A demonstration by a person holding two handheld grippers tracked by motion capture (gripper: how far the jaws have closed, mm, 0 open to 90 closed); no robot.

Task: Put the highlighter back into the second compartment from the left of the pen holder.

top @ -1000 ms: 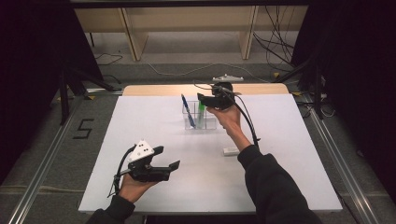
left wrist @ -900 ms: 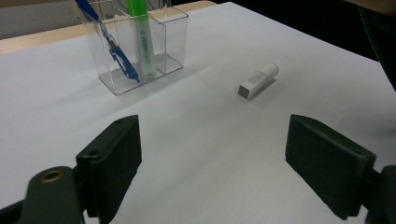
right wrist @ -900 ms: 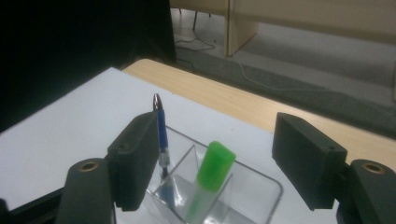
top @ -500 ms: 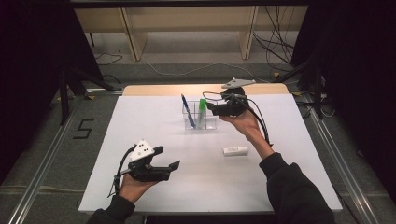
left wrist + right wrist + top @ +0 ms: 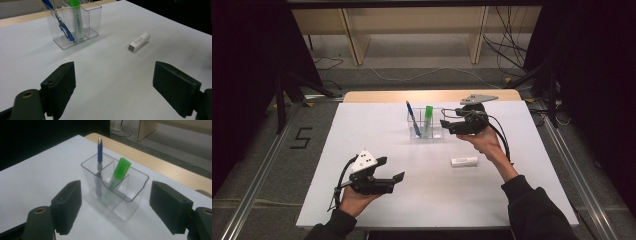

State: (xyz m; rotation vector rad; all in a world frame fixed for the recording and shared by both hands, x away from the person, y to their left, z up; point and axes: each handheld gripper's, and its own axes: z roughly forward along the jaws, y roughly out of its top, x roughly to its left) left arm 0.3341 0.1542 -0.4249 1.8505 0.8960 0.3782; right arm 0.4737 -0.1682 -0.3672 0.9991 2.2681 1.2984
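A: Floor (image 5: 427,75) noted as grey, with loose cables (image 5: 507,50) trailed across it beyond the white-topped bench (image 5: 377,130). A pale wooden strip is seen along the bench's far edge.

B: Light wooden shelving legs (image 5: 354,37) recorded at the back. Dark curtains (image 5: 242,75) are hung on both sides. A metal rail (image 5: 262,170) and a "5" marked on the floor (image 5: 301,137) were logged at left.

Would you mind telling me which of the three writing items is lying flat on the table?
The white marker lies on its side on the table; the blue pen and green highlighter stand in the clear organizer.
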